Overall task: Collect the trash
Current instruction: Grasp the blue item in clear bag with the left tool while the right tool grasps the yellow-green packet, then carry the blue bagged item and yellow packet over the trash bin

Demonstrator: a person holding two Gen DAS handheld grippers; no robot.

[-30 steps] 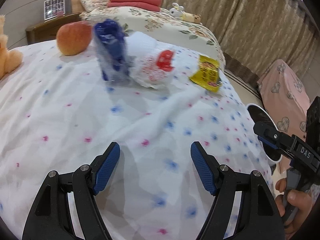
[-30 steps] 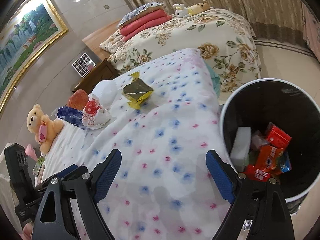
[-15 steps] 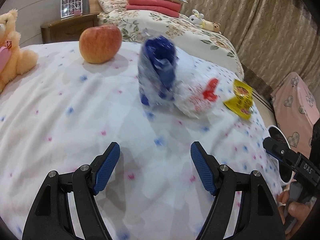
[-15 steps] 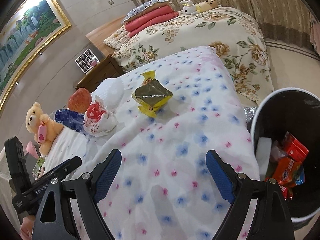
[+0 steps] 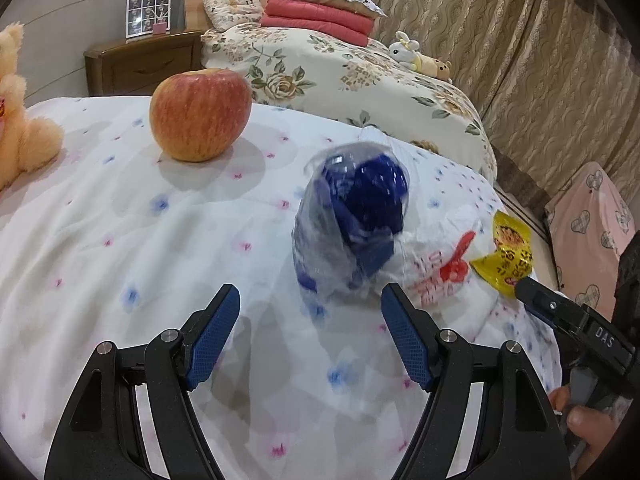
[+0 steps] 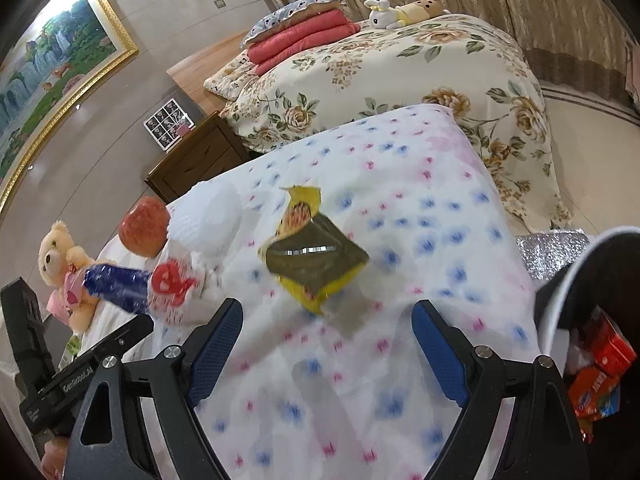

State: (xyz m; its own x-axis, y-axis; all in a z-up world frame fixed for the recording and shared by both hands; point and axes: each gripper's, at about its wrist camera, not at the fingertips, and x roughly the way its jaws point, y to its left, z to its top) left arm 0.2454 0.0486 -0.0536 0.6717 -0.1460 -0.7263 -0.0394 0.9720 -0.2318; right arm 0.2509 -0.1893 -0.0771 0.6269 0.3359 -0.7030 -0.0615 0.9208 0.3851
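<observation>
Both tools stood wide and empty. The left gripper [image 5: 310, 334] faced the blue wrapper [image 5: 352, 226] at frame centre; the right gripper [image 6: 326, 348] faced the yellow packet [image 6: 314, 258] mid-frame. Each of the 2 needed centring before closing.

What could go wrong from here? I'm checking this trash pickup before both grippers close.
The blue wrapper leans against the white bag; the open left gripper might snag both. The yellow packet lies crumpled on soft bedding, so the open right gripper could pinch the bedspread too. The apple isn't trash.
</observation>
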